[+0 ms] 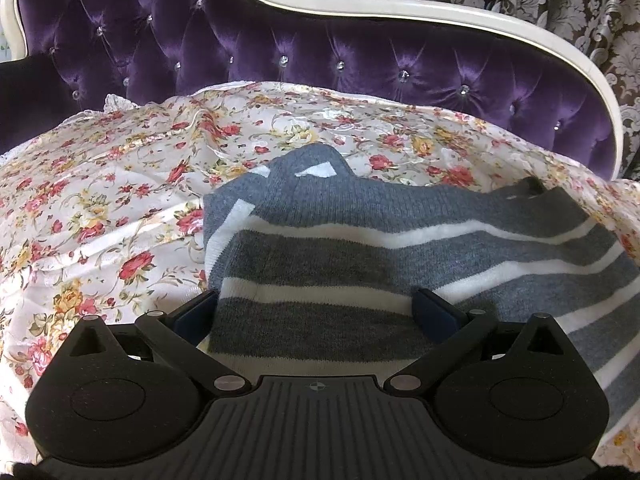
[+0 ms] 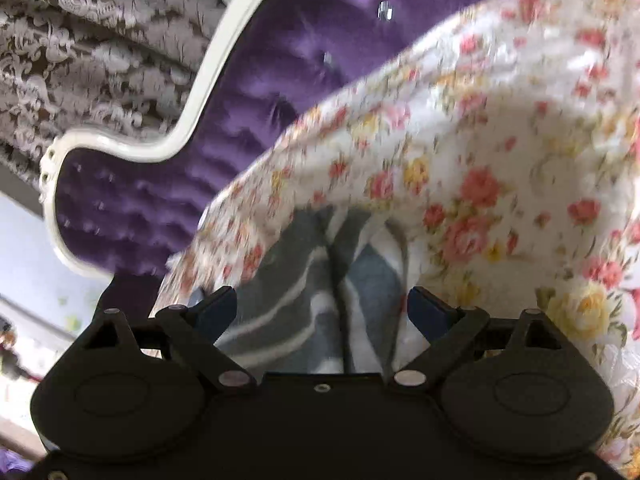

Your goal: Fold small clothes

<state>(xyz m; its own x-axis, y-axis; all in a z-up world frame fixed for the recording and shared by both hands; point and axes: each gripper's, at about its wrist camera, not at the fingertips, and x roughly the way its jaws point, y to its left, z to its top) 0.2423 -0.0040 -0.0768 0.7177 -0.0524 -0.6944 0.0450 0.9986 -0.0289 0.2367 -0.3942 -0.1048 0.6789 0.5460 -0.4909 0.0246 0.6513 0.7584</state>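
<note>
We judge the striped knit garment (image 1: 360,248) soft and limp, best pinched at its hem, with left gripper (image 1: 316,308) and right gripper (image 2: 324,308) both spread apart, clamping nothing.

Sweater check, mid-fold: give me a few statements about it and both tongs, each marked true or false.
1. The sweater is grey with white stripes. True.
2. It lies on a plain blue sheet. False: it lies on a floral bedspread.
3. The left tongs stand wide open over the sweater. True.
4. The right tongs are clamped shut on a sleeve. False: they stand open, with bunched sweater fabric between the fingers, not pinched.
5. The headboard behind the bed is tufted purple with a pale frame. True.
</note>
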